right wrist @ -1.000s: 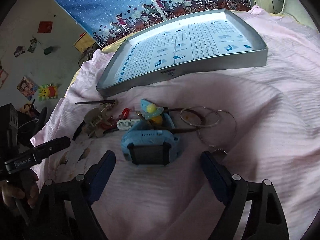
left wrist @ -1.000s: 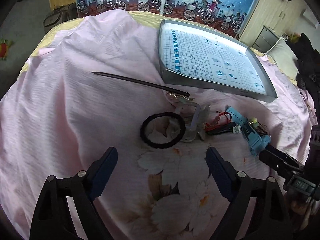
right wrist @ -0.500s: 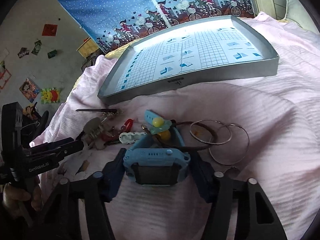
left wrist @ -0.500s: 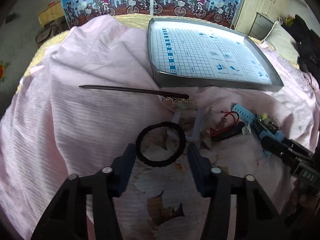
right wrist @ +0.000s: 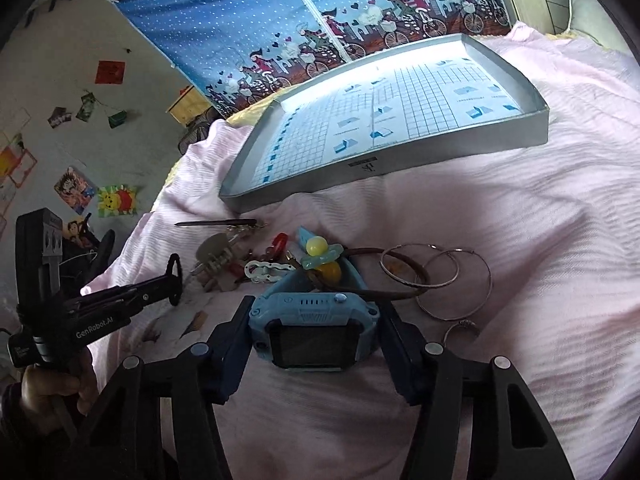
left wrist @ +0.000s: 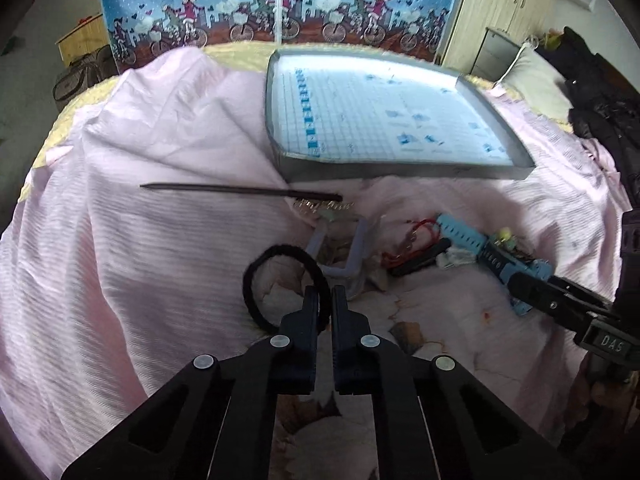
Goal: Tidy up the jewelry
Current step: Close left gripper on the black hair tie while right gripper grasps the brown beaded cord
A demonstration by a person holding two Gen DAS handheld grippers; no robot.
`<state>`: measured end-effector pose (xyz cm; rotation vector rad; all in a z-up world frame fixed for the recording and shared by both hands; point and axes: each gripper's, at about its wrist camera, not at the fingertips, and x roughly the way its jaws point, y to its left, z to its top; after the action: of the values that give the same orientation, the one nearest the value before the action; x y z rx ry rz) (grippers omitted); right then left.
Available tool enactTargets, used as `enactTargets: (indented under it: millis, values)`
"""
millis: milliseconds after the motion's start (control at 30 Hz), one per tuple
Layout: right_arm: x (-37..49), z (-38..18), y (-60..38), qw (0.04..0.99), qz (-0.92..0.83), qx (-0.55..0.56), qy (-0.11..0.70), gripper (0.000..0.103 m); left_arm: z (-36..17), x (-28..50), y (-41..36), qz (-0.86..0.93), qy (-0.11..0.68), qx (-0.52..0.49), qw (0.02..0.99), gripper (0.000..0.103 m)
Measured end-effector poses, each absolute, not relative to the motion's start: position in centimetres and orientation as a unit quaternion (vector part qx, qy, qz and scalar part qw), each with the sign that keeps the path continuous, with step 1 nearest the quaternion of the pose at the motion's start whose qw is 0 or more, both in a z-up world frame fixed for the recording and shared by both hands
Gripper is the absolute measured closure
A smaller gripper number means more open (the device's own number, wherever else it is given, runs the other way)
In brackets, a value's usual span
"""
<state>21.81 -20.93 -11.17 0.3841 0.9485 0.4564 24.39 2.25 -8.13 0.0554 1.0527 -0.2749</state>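
Observation:
My left gripper point(left wrist: 325, 295) is shut on the near edge of a black hair tie point(left wrist: 253, 280), which stands tilted over the pink bedsheet. From the right wrist view the left gripper point(right wrist: 170, 282) shows the tie as a small loop point(right wrist: 175, 264) at its tip. My right gripper point(right wrist: 316, 308) is shut on a blue child's watch point(right wrist: 312, 334), one finger on each side of its case. Behind both lies a shallow grey tray point(left wrist: 400, 166) lined with a grid sheet, with nothing in it.
A dark hair stick point(left wrist: 240, 191) lies left of the tray. A clear hair claw point(left wrist: 344, 252), red cord point(left wrist: 420, 226) and white clip point(right wrist: 264, 270) are piled between the grippers. Thin metal hoops point(right wrist: 452, 280) lie right of the watch. A hand point(right wrist: 48, 388) holds the left tool.
Both grippers moved forward and went from open to shut: the left onto the black hair tie, tilting it up, and the right onto the blue watch.

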Motion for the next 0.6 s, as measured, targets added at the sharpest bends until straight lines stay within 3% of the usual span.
enactTargets:
  millis: [400,600]
  values:
    - [19.3,-9.8,-20.5,0.853,0.223,0.135,0.452,0.047,-6.8,22.6,-0.6,-0.238,0.479,-0.001,0.845,0.099]
    - [18.4,-8.1,-19.1,0.881,0.226,0.068,0.411,0.047,-7.0,22.1,-2.0,-0.265,0.472,0.021,0.841,0.099]
